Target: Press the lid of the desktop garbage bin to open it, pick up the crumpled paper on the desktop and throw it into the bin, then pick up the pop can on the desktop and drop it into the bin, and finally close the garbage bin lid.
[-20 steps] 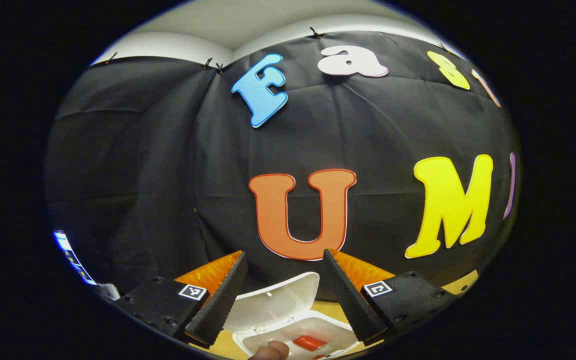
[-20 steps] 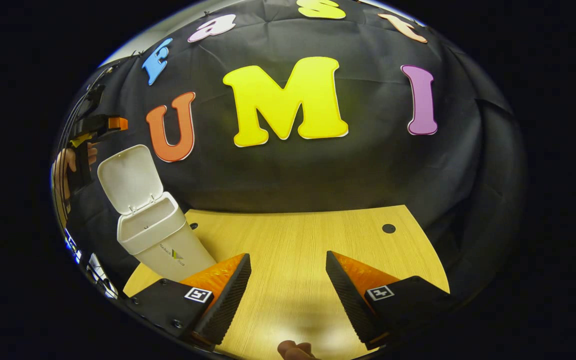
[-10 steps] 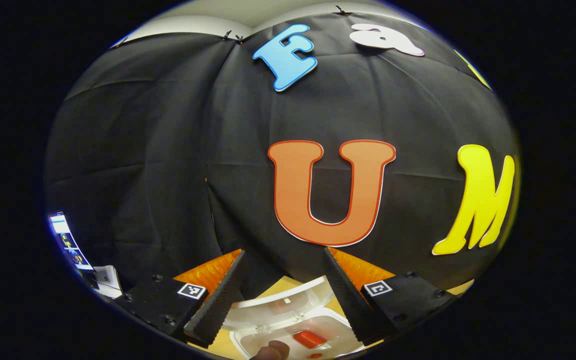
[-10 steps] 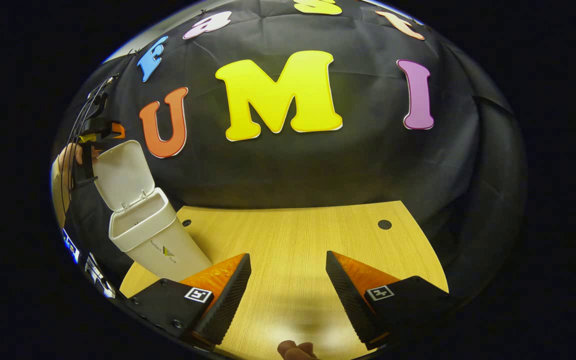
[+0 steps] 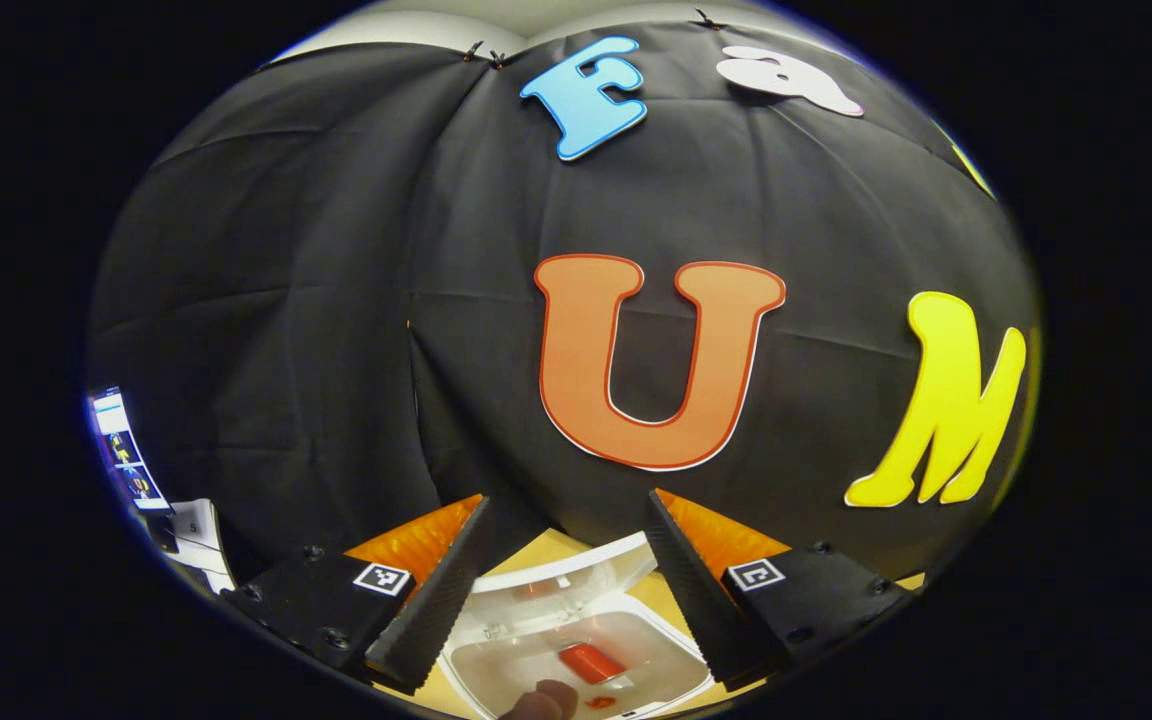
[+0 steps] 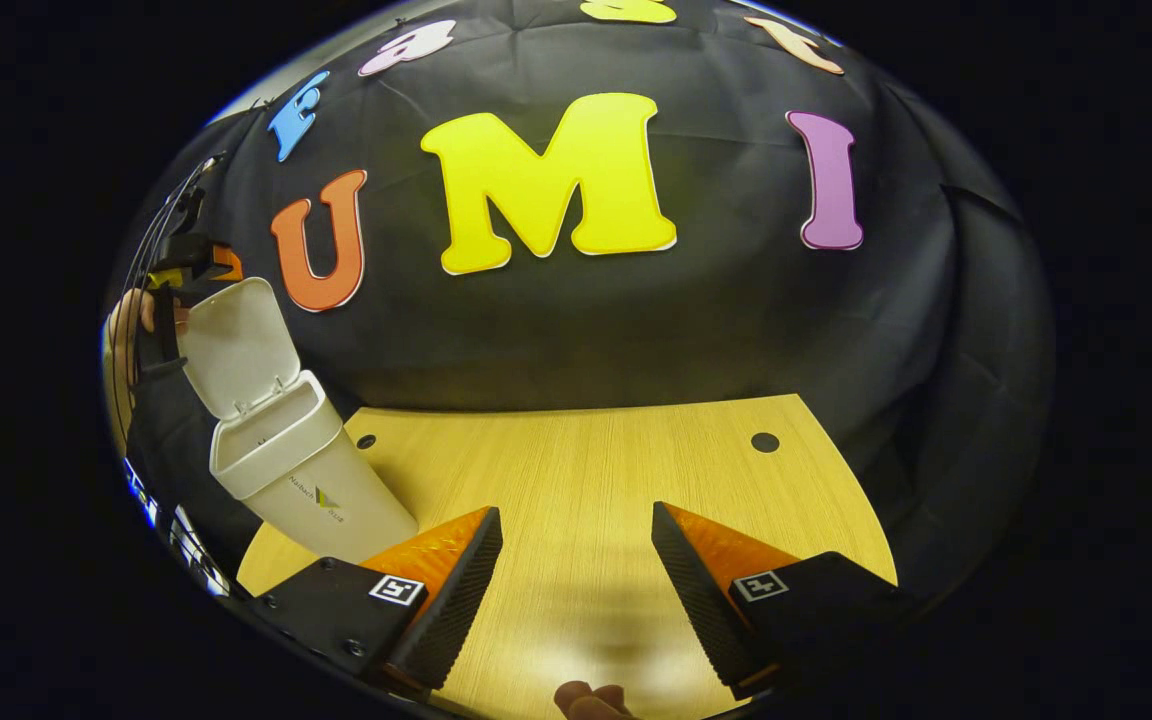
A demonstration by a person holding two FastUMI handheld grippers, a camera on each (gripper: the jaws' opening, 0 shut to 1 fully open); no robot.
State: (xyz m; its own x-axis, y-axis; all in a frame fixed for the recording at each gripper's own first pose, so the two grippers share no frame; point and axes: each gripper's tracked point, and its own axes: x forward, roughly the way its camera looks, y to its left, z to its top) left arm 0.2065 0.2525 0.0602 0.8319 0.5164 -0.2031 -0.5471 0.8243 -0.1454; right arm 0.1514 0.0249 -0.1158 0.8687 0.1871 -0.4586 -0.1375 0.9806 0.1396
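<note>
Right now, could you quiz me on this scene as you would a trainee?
1. True or false: the bin's lid is shut.
2. What red thing lies inside the bin? A) a can B) an apple C) a sock
3. Fill in: the right gripper hangs over the bare ____, holding nothing.

Key:
1. False: the lid stands raised, and the left gripper is at its top edge.
2. A.
3. Table.
</note>
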